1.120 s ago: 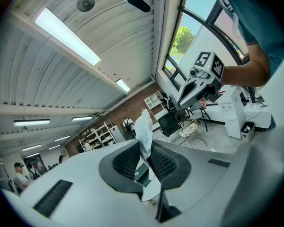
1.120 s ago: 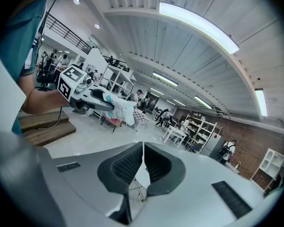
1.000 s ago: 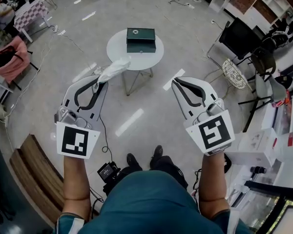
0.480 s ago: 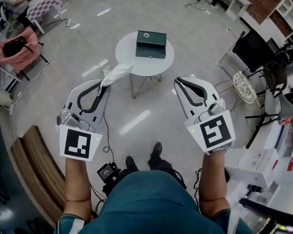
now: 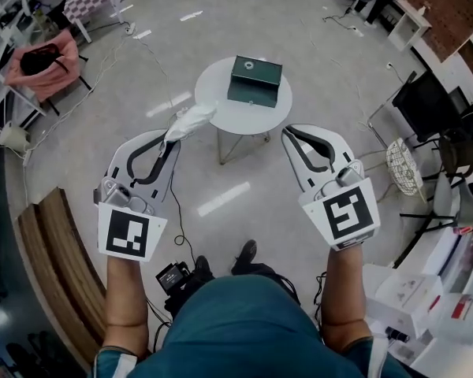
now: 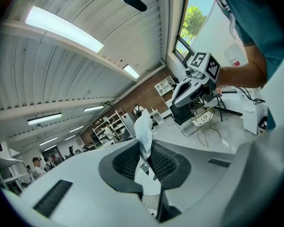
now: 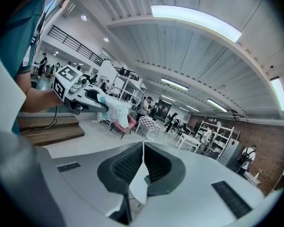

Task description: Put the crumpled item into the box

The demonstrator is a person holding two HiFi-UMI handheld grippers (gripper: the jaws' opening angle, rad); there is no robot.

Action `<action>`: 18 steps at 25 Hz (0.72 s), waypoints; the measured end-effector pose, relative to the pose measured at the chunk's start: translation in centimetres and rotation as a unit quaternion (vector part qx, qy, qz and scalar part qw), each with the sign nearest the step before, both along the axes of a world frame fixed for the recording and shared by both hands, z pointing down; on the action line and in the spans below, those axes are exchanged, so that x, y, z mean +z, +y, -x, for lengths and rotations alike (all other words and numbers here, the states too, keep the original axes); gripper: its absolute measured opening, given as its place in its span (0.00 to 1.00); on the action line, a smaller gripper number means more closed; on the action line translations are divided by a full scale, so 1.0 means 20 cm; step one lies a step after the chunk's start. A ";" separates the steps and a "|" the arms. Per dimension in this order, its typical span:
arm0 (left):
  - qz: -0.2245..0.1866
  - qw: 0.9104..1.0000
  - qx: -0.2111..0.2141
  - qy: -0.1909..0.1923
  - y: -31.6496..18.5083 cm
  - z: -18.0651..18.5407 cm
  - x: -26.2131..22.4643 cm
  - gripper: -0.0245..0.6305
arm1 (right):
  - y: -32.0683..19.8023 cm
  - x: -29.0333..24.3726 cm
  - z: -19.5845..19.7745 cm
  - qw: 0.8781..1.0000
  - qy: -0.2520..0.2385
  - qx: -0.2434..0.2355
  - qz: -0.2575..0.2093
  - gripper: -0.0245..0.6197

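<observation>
A crumpled white item (image 5: 188, 121) sticks out of my left gripper (image 5: 171, 138), which is shut on its lower end. In the left gripper view the crumpled item (image 6: 144, 130) stands upright between the ribbed pads. A dark green box (image 5: 255, 81) with a round fitting on its closed lid sits on a small round white table (image 5: 213, 105) ahead of both grippers. My right gripper (image 5: 287, 134) is held level with the left, jaws shut and empty; in its own view the right gripper (image 7: 143, 148) shows pads touching.
A wooden bench (image 5: 51, 266) runs along the left. A pink chair with a black bag (image 5: 43, 61) stands far left. A wire chair (image 5: 402, 168) and a black chair (image 5: 426, 105) stand right, white boxes (image 5: 414, 298) lower right. Cables and a black device (image 5: 173, 276) lie by my feet.
The table and box have shifted right and lower in the head view. Both grippers keep their pose, the left still holding the white item.
</observation>
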State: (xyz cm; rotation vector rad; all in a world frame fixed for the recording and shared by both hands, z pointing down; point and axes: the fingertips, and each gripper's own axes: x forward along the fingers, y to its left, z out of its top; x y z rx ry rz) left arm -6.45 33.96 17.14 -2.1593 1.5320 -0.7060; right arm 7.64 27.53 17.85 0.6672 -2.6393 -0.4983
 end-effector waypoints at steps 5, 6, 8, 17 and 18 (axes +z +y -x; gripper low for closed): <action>0.003 1.000 -0.021 -0.007 -0.13 -0.11 0.02 0.13 | -0.15 0.03 -0.09 1.000 -0.005 -0.022 0.000 0.10; 0.003 1.000 -0.023 -0.009 -0.14 -0.13 0.03 0.13 | -0.17 0.04 -0.12 1.000 -0.006 -0.023 0.001 0.10; 0.003 1.000 -0.024 -0.011 -0.18 -0.18 0.03 0.13 | -0.21 0.05 -0.16 1.000 -0.008 -0.024 0.002 0.10; 0.007 1.000 0.019 -0.008 -0.52 -0.23 0.04 0.13 | -0.46 0.09 -0.26 1.000 0.004 0.017 0.013 0.10; 0.008 0.999 0.030 -0.008 -0.56 -0.22 0.04 0.13 | -0.49 0.09 -0.25 1.000 0.007 0.027 0.014 0.10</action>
